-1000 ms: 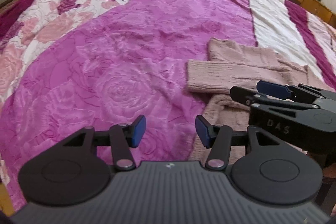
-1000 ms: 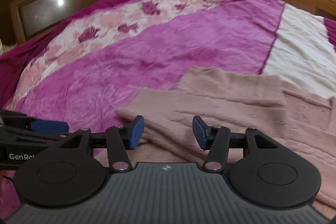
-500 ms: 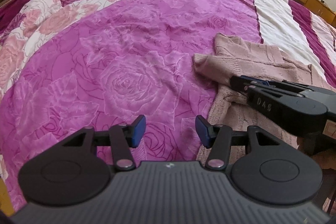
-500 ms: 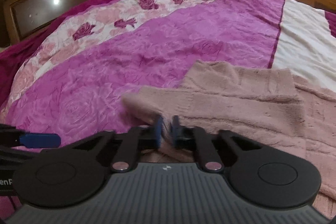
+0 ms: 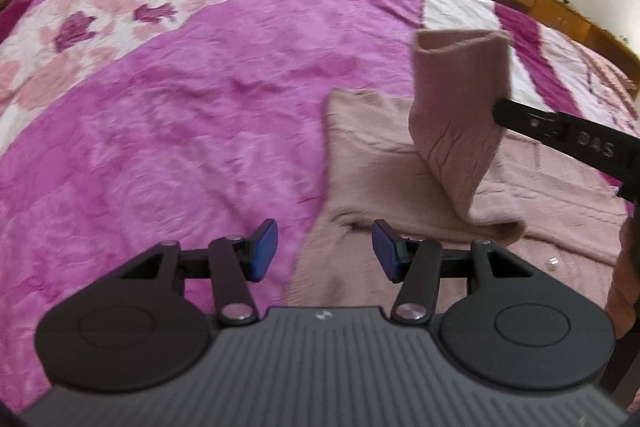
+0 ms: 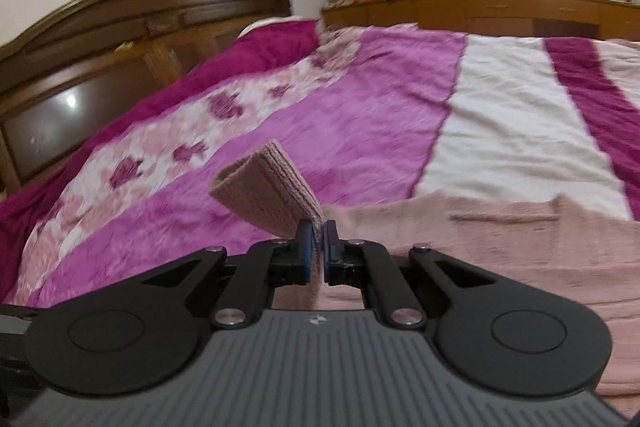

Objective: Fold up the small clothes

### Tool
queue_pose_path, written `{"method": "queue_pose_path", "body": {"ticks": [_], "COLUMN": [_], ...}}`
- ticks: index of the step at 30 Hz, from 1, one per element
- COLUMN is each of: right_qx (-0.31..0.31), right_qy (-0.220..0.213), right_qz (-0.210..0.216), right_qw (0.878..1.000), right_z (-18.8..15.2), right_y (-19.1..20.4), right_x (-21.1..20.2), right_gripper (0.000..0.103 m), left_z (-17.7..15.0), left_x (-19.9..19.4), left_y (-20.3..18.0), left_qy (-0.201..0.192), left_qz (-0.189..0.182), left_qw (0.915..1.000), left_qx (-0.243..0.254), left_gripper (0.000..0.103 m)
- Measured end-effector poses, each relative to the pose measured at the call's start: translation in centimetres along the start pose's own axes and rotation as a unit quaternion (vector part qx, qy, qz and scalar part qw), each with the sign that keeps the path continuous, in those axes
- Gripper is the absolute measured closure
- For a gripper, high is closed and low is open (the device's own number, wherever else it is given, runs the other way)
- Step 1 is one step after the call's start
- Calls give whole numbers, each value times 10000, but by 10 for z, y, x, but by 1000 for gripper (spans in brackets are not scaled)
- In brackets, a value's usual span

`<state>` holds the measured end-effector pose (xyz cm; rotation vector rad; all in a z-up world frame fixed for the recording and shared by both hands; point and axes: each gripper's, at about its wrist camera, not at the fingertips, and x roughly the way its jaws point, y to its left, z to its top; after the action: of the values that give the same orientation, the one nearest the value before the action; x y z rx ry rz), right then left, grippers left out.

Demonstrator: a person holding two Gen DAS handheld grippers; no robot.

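Lifted off the bedspread since a second ago, the sleeve of the pink sweater now stands up in the air — earlier it lay flat across the garment's body. At that time the right gripper had its jaws apart just above the sleeve; now they are pinched tight on the knit near the cuff, and the cuff end sticks up and to the left of the blue pads in the right wrist view. From the left wrist view, the raised sleeve hangs as a folded tube from the right gripper's black fingers, its lower part still running down onto the sweater.

Nothing has changed in the left gripper: its jaws stay half apart with nothing between them, hovering over the sweater's near edge where it meets the magenta bedspread. The rest of the sweater lies spread on the bed — near a white stripe of the cover.
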<state>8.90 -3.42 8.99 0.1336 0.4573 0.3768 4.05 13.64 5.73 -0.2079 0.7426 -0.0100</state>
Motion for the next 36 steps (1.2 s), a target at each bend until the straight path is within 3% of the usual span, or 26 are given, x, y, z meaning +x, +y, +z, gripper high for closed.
{"method": "queue_pose_path", "body": {"ticks": [5,14,20,21,22,23,25,36], "right_qx": [119,389,830,886,902,890,804,402], "right_qy": [-208,-420,-29,32,58,63,13,290], "right_qz": [-455,-1368,-1105,-1025,-993,-1016,-1034,-755], "right_qw": [9987,9889,9904,9908,9909,9908,9914,9959], "right_z": [-2,-23,-35,-38,-40,-42,-46,-53], "right_y": [-34,-89,-118,-120,-117,-114,-109,-82], "right_x": [-30,-68,-72,-72,-71,-70,-69,-41], "right_gripper": [98,98,96,92,79,60,45,45], "left_z": [5,6,8,8,9,9,8,5], "left_x": [9,25,36,39,40,41,42,42], "left_y": [-22,-46,-51,-52,-53,-53,-55,-66], "left_qy": [-41,-11,61,87,107,127,148,137], "left_qz": [-317,-375,-254,-228,-205,-181,-151,-158], "left_qw": [9994,9988,9989,9989,9989,9988,9986,9972], "left_qx": [109,320,379,399,412,429,484,713], "left_gripper": [49,49,49,49,49,49,49,49]}}
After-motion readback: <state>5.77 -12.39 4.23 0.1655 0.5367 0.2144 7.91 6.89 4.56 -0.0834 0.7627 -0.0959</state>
